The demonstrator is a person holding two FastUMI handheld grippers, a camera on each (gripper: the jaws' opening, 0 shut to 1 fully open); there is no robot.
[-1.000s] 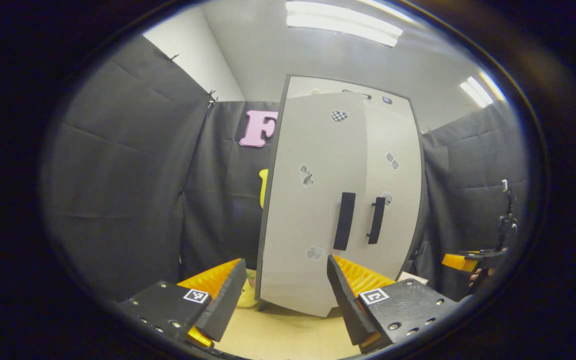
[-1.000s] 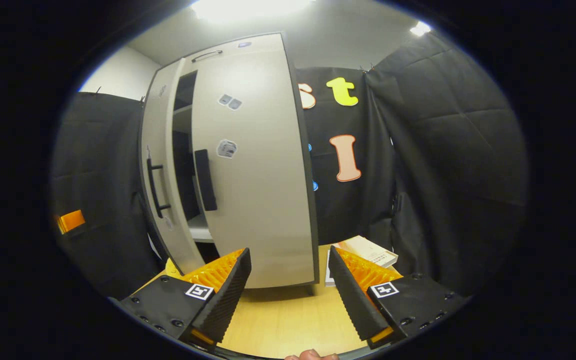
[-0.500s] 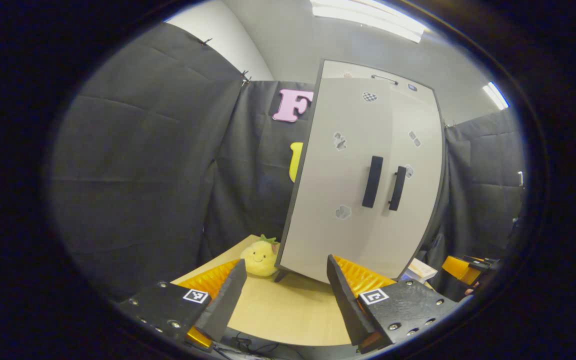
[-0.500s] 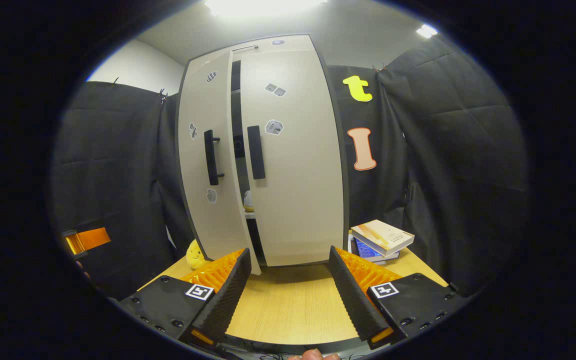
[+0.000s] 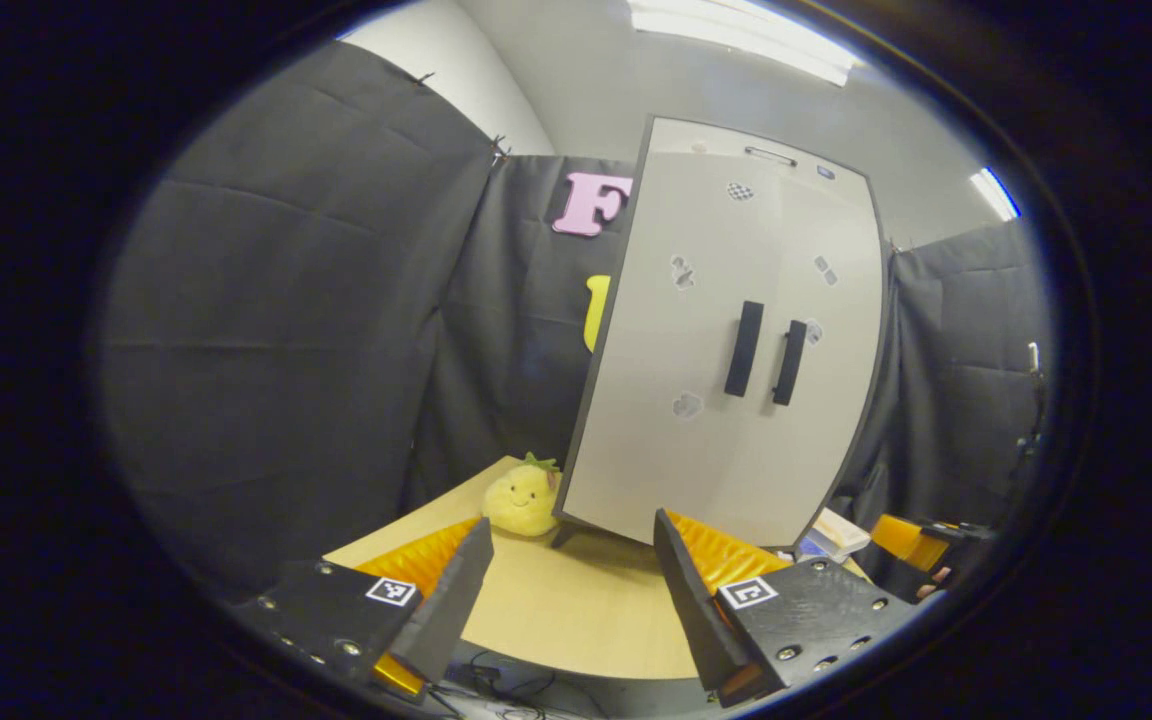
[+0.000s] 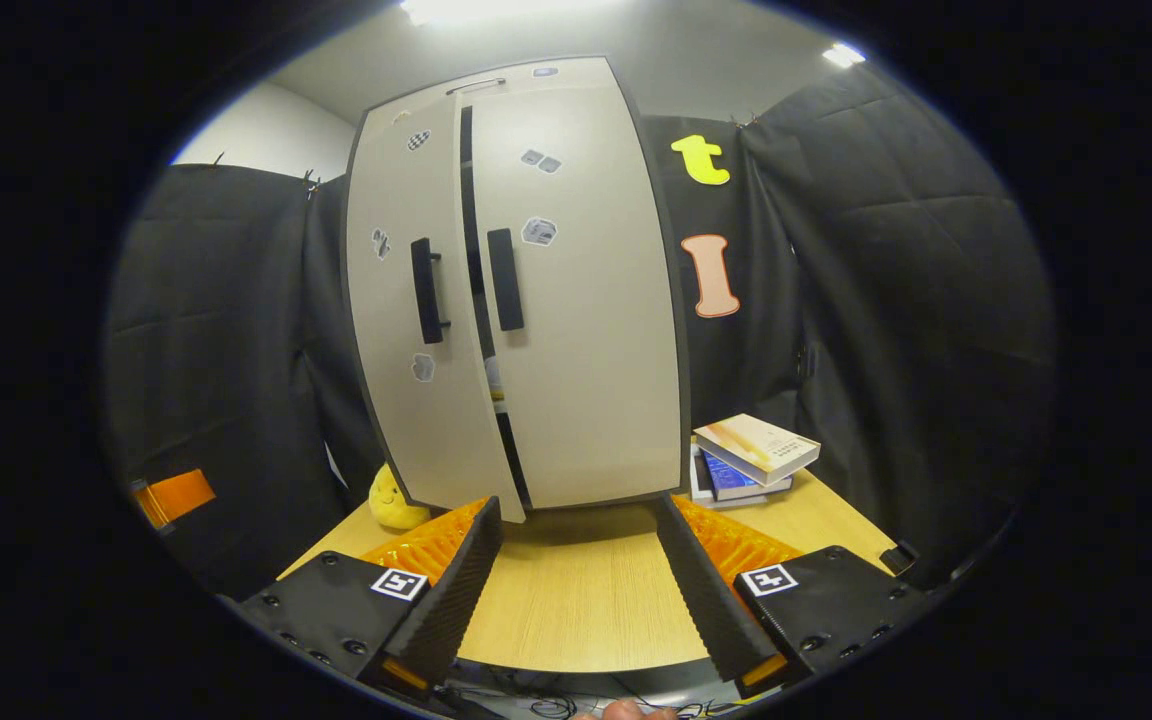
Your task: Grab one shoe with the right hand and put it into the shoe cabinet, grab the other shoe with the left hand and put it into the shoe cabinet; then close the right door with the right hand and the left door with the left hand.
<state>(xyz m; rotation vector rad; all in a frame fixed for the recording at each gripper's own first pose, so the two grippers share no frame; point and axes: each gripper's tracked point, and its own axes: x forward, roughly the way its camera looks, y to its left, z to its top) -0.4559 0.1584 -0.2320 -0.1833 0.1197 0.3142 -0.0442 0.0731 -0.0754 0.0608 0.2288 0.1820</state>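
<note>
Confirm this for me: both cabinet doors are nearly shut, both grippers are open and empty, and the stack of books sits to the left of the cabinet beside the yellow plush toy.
One detail is wrong: the stack of books sits to the right of the shoe cabinet, as the right gripper view shows. The yellow plush toy is alone on the cabinet's left. The rest holds: doors nearly shut, left gripper and right gripper open and empty.

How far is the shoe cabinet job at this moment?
Looks nearly done: no shoe lies on the table. Both grippers, left and right, are open and hold nothing. Left: a narrow dark gap between left door and right door.
</note>
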